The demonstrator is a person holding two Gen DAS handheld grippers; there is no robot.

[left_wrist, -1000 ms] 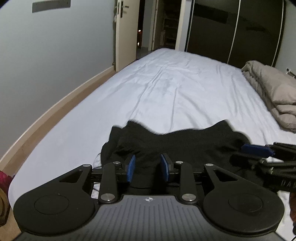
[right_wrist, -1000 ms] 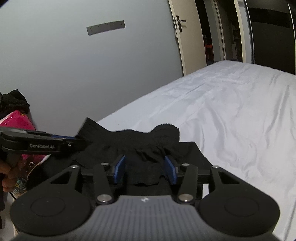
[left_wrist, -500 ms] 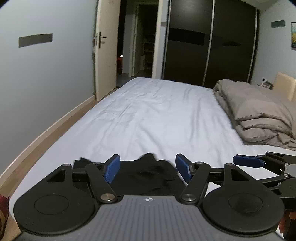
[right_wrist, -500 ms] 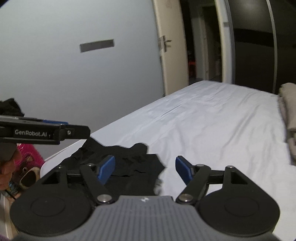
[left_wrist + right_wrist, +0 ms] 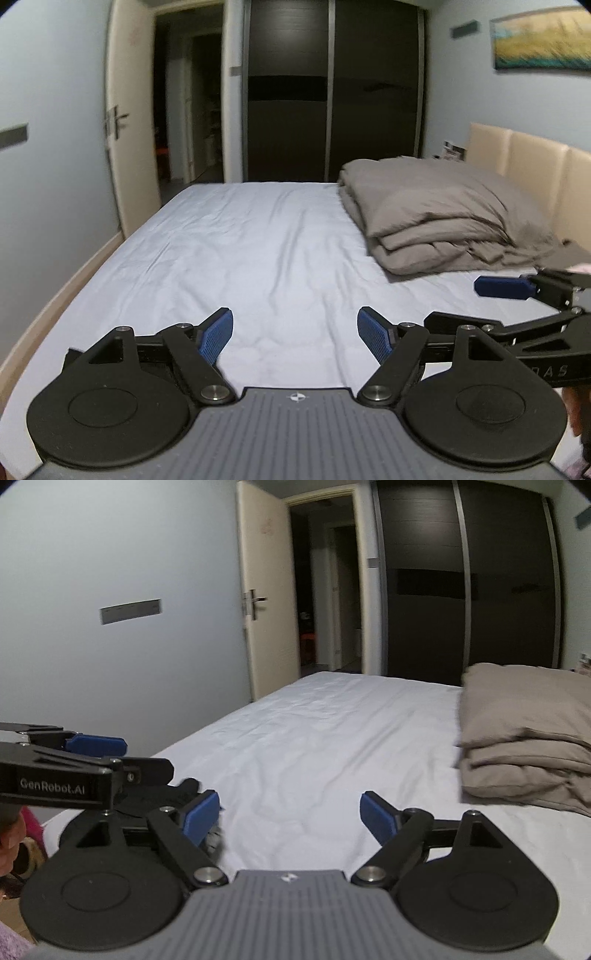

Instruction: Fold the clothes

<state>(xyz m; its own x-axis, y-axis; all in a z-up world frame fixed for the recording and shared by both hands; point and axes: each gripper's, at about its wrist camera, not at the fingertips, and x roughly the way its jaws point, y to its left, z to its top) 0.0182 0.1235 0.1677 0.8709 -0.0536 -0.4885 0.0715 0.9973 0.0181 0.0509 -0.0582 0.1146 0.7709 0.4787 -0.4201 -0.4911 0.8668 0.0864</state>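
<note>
Between your two sets of blue pads nothing is held. Your left gripper has its fingers spread wide over bare white sheet, and your right gripper stands just as wide apart, also above the sheet. From the right wrist view, the black garment lies on the near left part of the bed, low in the frame, mostly hidden behind your left pad and the left tool's arm; only a dark crumpled edge shows, so you cannot tell how it is folded. From the left wrist view, a small dark sliver at the lower left behind the linkage may be the same cloth, but it is too little to be sure.

To the side of each view you see the other tool: the right one enters the left wrist picture from the right edge, the left one enters the right wrist picture from the left edge, bearing the GenRobot.AI label.

Farther up the bed, a folded grey-brown duvet rests against the padded headboard. Beyond the mattress stand the dark wardrobe doors, an open cream door and a framed painting high on the wall.
</note>
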